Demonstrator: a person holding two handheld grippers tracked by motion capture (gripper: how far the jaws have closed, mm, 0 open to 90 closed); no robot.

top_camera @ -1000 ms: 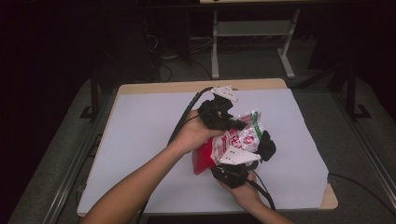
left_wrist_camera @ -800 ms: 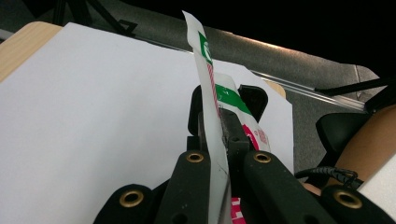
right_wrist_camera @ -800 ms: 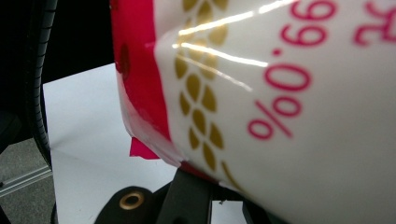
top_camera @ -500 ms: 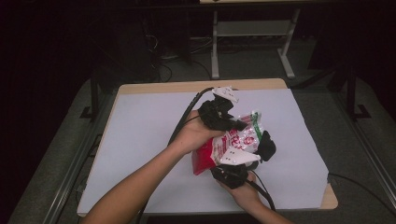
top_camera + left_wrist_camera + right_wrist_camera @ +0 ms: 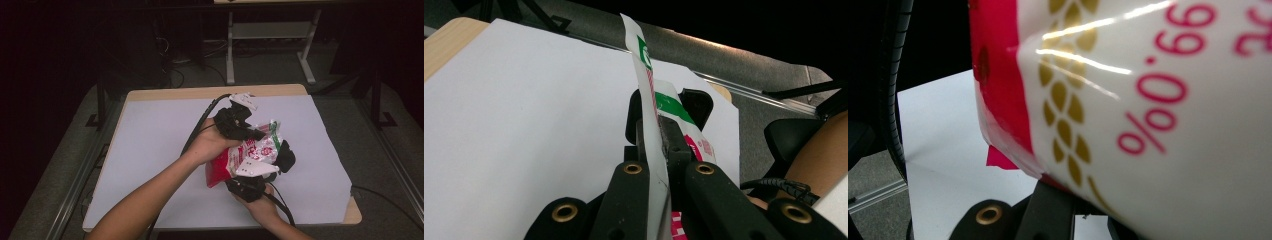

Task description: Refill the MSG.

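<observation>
A red and white plastic snack bag point(image 5: 245, 156) with green print at its top is held above the white table point(image 5: 150, 150) between both grippers. My left gripper point(image 5: 257, 134) comes in from the upper left and is shut on the bag's top edge point(image 5: 655, 135), which stands pinched between its two jaws. My right gripper point(image 5: 280, 159) rises from below, its grey plate point(image 5: 256, 168) in front of the bag. Its jaws sit on either side of the bag's body point(image 5: 1148, 125), shut on it. Part of the right jaws is hidden by the bag.
The white sheet covers a wooden tabletop point(image 5: 210, 93) whose edges show at the back and front right. Cables point(image 5: 200, 125) trail from both grippers across the table. A metal stand point(image 5: 270, 40) and dark floor lie beyond the far edge.
</observation>
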